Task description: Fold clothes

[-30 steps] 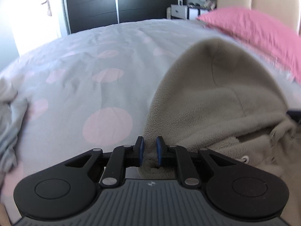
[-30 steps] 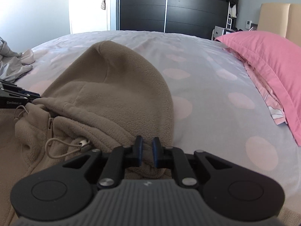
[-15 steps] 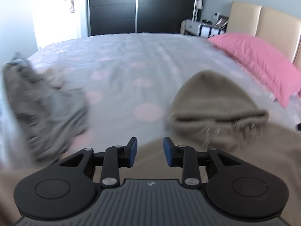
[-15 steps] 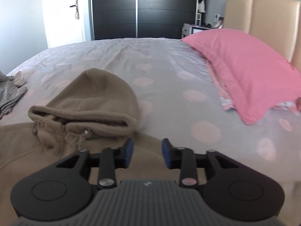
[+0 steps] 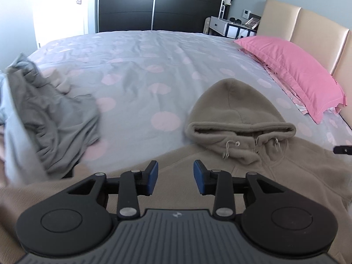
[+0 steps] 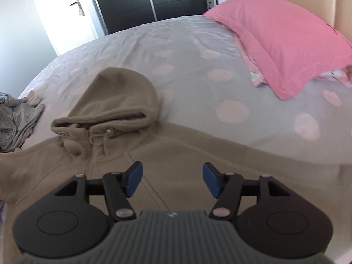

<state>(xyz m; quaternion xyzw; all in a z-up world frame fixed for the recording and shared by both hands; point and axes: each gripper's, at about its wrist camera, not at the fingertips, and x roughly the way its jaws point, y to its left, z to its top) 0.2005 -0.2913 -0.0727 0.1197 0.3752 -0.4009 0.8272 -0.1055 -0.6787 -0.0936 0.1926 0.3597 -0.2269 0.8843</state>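
Observation:
A beige fleece hoodie (image 5: 286, 165) (image 6: 176, 154) lies front side up on the bed, its hood (image 5: 233, 105) (image 6: 118, 101) pointing toward the far end. My left gripper (image 5: 175, 176) hovers above the hoodie's left shoulder, open, with nothing between its blue pads. My right gripper (image 6: 172, 177) hangs over the chest beside the zip; its jaws are opening, wide apart, and hold nothing. A tip of the right gripper (image 5: 343, 149) shows at the right edge of the left wrist view.
A crumpled grey garment (image 5: 55, 121) (image 6: 15, 121) lies left of the hoodie. A pink pillow (image 5: 292, 66) (image 6: 275, 37) rests against the beige headboard (image 5: 312, 28). The grey sheet with pink dots (image 5: 136, 66) stretches toward a black wardrobe (image 5: 158, 4).
Both grippers let go of the hood's edges, opened, and pulled back and up. The hood now lies flat above the collar. The right jaws spread wider in the last half second.

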